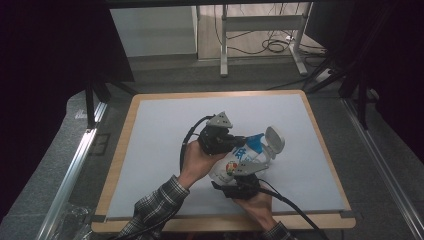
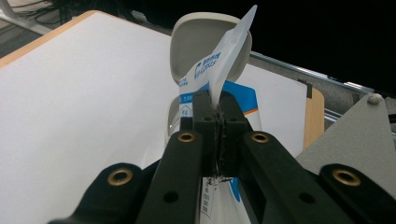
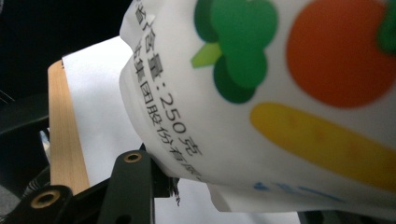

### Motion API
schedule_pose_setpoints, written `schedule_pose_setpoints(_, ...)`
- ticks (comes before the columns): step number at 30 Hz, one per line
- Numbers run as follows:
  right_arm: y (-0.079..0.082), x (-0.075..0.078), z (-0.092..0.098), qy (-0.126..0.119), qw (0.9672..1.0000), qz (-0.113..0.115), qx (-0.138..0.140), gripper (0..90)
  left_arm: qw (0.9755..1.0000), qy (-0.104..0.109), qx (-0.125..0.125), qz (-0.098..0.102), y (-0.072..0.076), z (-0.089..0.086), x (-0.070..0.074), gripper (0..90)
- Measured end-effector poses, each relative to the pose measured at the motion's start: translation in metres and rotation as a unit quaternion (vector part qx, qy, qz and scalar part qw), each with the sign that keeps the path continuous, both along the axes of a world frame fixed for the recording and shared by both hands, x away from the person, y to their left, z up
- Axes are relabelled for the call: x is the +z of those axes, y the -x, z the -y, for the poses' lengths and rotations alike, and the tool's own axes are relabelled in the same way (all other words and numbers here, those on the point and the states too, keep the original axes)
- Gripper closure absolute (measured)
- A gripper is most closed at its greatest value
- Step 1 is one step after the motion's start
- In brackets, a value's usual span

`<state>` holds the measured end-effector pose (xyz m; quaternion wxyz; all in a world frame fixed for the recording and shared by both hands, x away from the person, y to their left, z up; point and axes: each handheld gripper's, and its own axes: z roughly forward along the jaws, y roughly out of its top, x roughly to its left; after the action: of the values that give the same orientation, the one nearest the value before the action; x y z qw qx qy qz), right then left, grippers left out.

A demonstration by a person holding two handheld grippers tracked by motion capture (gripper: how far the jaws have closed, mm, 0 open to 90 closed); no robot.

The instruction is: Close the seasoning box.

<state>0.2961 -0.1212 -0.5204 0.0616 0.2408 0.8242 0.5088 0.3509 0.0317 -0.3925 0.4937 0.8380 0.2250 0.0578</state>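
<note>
In the high view, I hold a white plastic pouch just right of centre in the frame, lifted a little above the pale sheet covering the table. My left gripper comes in from the left; in the left gripper view its fingers are closed tight on the pouch's thin flat top edge, which sticks up like a sail in the upper middle. Behind that edge stands a grey oval scoop or lid; I cannot tell which.

My right gripper sits below the pouch, toward the bottom centre of the high view. In the right gripper view, one black finger at lower left presses against the pouch's rounded lower body, printed with vegetables, so I judge these fingers are gripping the pouch across its width.

I judge the pouch to be soft, light and slippery, bulging where it is full. The sealed top strip is the firmest handhold; squeezing the belly would simply deform it, and a hard pull could tear it.
</note>
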Motion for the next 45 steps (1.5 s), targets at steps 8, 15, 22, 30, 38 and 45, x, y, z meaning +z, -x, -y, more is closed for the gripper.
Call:
schedule_pose_setpoints(8,0.0,0.001,0.001,-0.012,0.9999,-0.009,0.005,54.5,1.0,-0.004,-0.002,-0.001,-0.003,0.005,0.0,88.5)
schedule_pose_setpoints(15,0.0,0.002,0.001,-0.019,0.9997,-0.013,0.014,54.5,1.0,-0.007,-0.002,-0.002,-0.005,0.007,0.0,88.5)
schedule_pose_setpoints(22,-0.001,0.002,0.0,-0.025,0.9994,-0.013,0.021,54.5,0.9999,-0.007,-0.005,-0.007,-0.008,0.008,-0.002,88.6)
schedule_pose_setpoints(30,-0.001,0.004,0.001,-0.034,0.9988,-0.018,0.03,54.5,0.9999,-0.009,-0.007,-0.012,-0.012,0.011,-0.002,88.6)
schedule_pose_setpoints(38,-0.001,0.005,0.0,-0.04,0.9984,-0.022,0.034,54.4,0.9998,-0.014,-0.006,-0.014,-0.016,0.013,-0.003,88.8)
schedule_pose_setpoints(45,-0.002,0.007,0.001,-0.047,0.9979,-0.023,0.038,54.4,0.9996,-0.021,-0.006,-0.017,-0.021,0.017,-0.003,89.0)
